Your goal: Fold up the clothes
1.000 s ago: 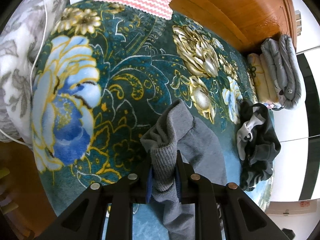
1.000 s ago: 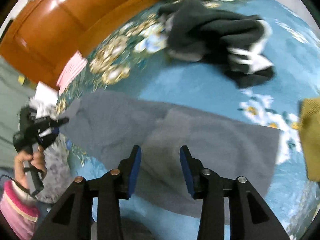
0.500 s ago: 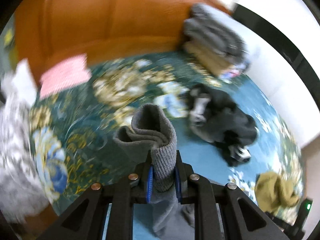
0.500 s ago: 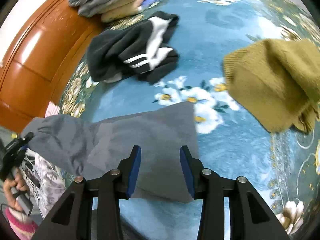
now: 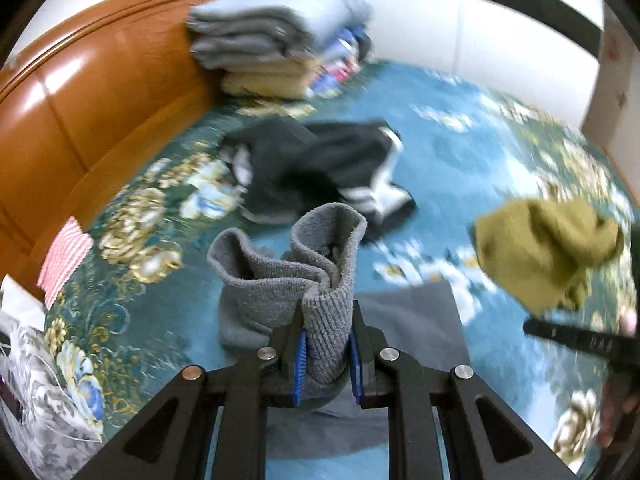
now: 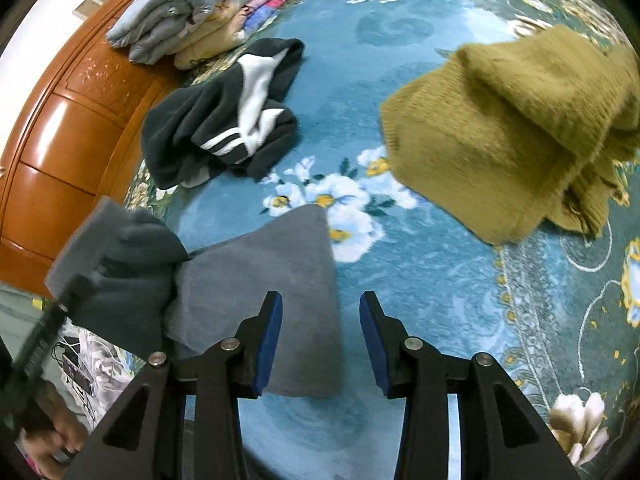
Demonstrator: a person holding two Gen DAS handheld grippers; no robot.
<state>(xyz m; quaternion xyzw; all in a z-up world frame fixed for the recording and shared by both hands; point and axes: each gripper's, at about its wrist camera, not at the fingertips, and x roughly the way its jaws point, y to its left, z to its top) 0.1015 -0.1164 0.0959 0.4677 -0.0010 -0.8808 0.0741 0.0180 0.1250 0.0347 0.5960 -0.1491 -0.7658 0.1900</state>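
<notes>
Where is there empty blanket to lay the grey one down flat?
Bare floral blanket lies right of the grey garment, below the mustard sweater, ahead of the open right gripper. A narrower strip runs between the black striped garment and the sweater. The headboard side is crowded by the folded stack.

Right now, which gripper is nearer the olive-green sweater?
Right. The right gripper is open over the blanket beside the grey garment, the olive-green sweater just ahead. The left gripper, clamping the grey cuff, sits farther away.
</notes>
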